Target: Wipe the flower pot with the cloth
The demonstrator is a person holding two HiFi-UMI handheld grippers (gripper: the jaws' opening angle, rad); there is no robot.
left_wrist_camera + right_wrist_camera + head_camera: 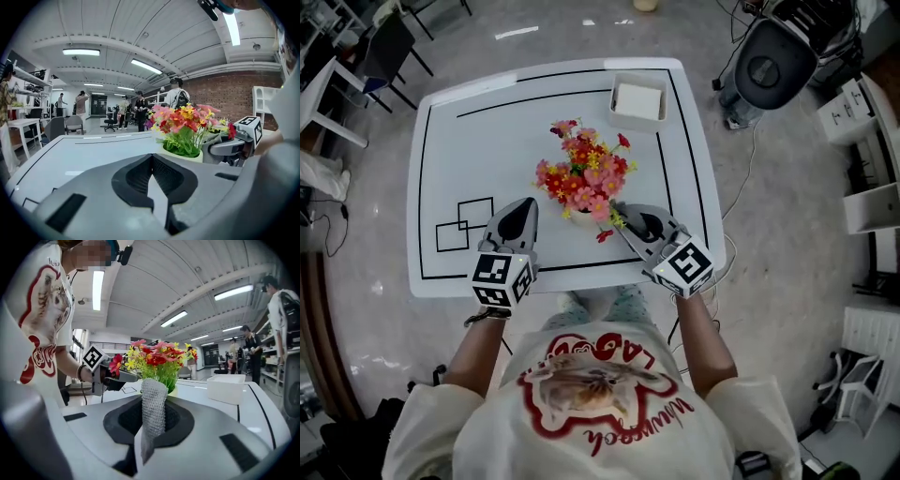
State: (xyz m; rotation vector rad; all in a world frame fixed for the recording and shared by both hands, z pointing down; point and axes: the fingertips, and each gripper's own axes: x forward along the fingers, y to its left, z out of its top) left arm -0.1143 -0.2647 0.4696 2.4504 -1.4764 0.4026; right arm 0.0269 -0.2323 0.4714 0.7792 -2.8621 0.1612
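Observation:
A pale pot (185,155) of red, pink and yellow flowers (583,176) stands at the table's middle. My right gripper (622,216) is just to the flowers' front right, shut on a grey knitted cloth (154,412) that sticks up between the jaws of that gripper (152,398). The cloth's top is close in front of the pot (174,391); I cannot tell whether they touch. My left gripper (525,206) rests to the pot's front left, apart from it, jaws together on nothing (151,158). Most of the pot is hidden under the blooms in the head view.
A white table (469,150) with black outlines carries a white rectangular tray (637,101) at the back right. Drawn squares (464,223) lie at the front left. A chair (380,52) and a black stool (776,66) stand beyond the table. People stand far off.

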